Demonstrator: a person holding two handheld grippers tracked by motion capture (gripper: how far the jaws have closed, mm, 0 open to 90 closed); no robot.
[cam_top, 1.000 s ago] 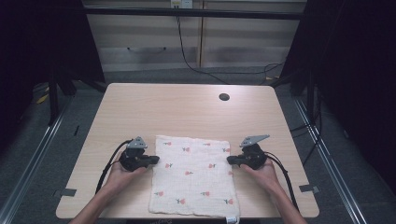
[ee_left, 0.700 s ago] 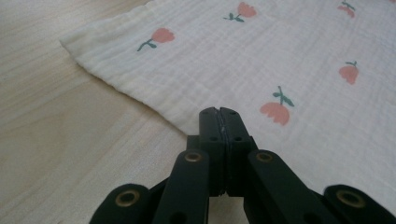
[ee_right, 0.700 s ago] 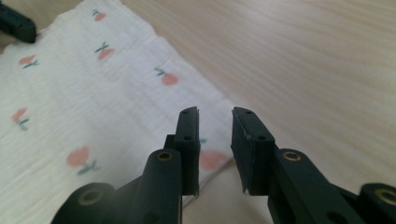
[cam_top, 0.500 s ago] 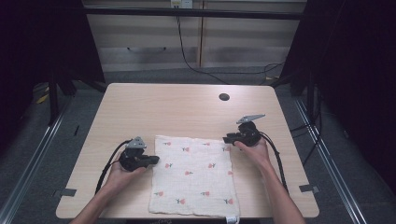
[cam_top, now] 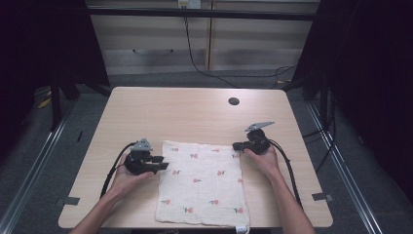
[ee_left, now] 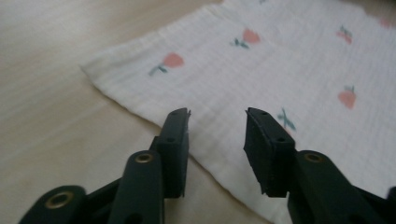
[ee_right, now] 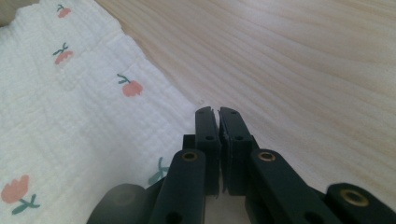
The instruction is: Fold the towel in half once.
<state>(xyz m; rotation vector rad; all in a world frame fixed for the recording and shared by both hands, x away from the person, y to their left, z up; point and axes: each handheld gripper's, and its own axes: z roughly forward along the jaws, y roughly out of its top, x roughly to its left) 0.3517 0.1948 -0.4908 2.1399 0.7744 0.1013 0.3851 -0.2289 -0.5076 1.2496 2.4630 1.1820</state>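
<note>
Cloth (cam_top: 202, 184), white with small red flower prints, lies flat on the near half of the desk (cam_top: 185, 117), its near edge at the desk's front rim. Left gripper (cam_top: 158, 163) sits at the cloth's left edge, jaws parted over the hem. Right gripper (cam_top: 237, 145) is at the cloth's far right corner, jaws pressed together; whether they pinch fabric is unclear. Beyond the cloth, a dark round hole (cam_top: 234, 101) marks the desk.

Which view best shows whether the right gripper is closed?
The right gripper view: the right gripper is seen close up, jaws together at the cloth corner. The high view shows it small, jaws unreadable. The left gripper view offers nothing on this.
</note>
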